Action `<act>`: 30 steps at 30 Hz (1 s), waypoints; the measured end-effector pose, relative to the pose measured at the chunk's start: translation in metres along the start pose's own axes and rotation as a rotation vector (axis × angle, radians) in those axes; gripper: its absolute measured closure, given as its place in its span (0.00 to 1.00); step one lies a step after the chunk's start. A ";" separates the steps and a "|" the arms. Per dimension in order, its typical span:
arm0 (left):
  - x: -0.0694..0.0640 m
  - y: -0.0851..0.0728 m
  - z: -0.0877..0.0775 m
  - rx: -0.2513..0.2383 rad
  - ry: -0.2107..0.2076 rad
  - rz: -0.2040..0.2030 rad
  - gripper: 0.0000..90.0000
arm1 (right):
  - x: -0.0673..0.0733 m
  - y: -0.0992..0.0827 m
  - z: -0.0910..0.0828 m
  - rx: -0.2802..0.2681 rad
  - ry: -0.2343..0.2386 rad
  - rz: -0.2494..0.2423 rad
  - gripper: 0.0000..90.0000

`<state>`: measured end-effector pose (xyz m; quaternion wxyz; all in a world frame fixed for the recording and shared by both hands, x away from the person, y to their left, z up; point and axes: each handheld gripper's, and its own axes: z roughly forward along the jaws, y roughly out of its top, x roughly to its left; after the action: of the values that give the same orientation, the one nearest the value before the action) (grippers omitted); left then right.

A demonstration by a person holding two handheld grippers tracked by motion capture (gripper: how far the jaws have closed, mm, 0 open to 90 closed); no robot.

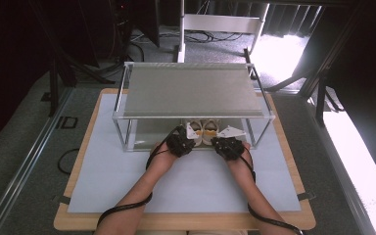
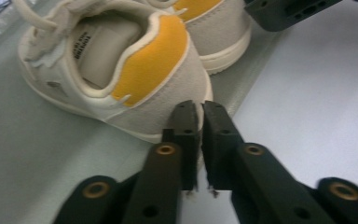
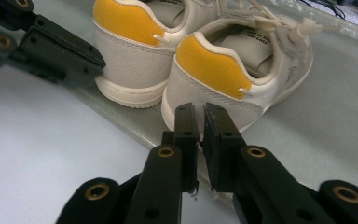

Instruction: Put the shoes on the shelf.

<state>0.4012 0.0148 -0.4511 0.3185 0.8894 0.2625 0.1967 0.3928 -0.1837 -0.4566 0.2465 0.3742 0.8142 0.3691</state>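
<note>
A pair of small cream shoes with yellow heel patches (image 1: pixel 203 129) stands on the bottom shelf of a metal rack (image 1: pixel 191 90), heels toward me. In the left gripper view, my left gripper (image 2: pixel 201 108) sits just behind the heel of the left shoe (image 2: pixel 121 70), its jaws almost together with a thin slit and nothing between them. My right gripper (image 3: pixel 199 112) is just behind the heel of the right shoe (image 3: pixel 233 74), its jaws likewise nearly closed and empty. From above, the left gripper (image 1: pixel 187 135) and right gripper (image 1: pixel 221 140) sit side by side at the shelf's front edge.
The rack's top shelf (image 1: pixel 191 88) overhangs the shoes, with thin metal posts (image 1: pixel 123 134) at its corners. A white mat (image 1: pixel 186 181) covers the wooden table (image 1: pixel 78 161) in front of the rack. Beyond the table edges lies grey floor with cables (image 1: pixel 66 159).
</note>
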 end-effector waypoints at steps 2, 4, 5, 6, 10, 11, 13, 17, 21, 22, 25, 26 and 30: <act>-0.004 -0.001 0.000 -0.005 -0.005 0.015 0.81 | 0.000 -0.001 -0.001 -0.005 0.006 0.007 0.91; -0.008 -0.003 0.000 0.004 0.016 0.036 0.75 | 0.001 -0.004 -0.004 -0.022 0.005 0.011 0.86; -0.008 -0.003 0.000 0.004 0.016 0.036 0.69 | 0.001 -0.004 -0.004 -0.022 0.005 0.011 0.86; -0.011 -0.005 -0.001 -0.004 0.018 -0.006 0.62 | 0.003 -0.007 -0.007 -0.038 0.008 0.014 0.78; -0.019 -0.008 -0.007 0.004 0.065 -0.073 0.38 | 0.006 -0.013 -0.018 -0.085 0.003 0.032 0.54; -0.020 -0.009 -0.008 -0.004 0.065 -0.082 0.32 | 0.006 -0.014 -0.021 -0.092 -0.006 0.044 0.45; -0.023 -0.013 -0.012 -0.035 0.043 -0.097 0.24 | 0.006 -0.016 -0.025 -0.079 -0.013 0.067 0.29; -0.026 -0.018 -0.017 -0.074 0.063 -0.119 0.09 | 0.006 -0.021 -0.030 -0.078 0.012 0.067 0.16; -0.026 -0.029 -0.026 -0.116 0.038 -0.159 0.08 | 0.009 -0.031 -0.039 -0.079 0.033 0.039 0.13; -0.026 -0.032 -0.027 -0.114 0.041 -0.152 0.08 | 0.009 -0.033 -0.041 -0.083 0.038 0.047 0.13; -0.027 -0.038 -0.031 -0.116 0.042 -0.153 0.08 | 0.008 -0.038 -0.045 -0.100 0.032 0.071 0.14; -0.027 -0.042 -0.033 -0.127 0.036 -0.147 0.08 | 0.008 -0.040 -0.046 -0.103 0.035 0.079 0.14; -0.029 -0.048 -0.036 -0.141 0.031 -0.145 0.08 | 0.008 -0.044 -0.050 -0.115 0.033 0.075 0.14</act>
<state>0.3435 0.0460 -0.4623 0.3894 0.8402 0.3168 0.2049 0.3354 -0.2182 -0.4617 0.2403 0.3834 0.7811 0.4302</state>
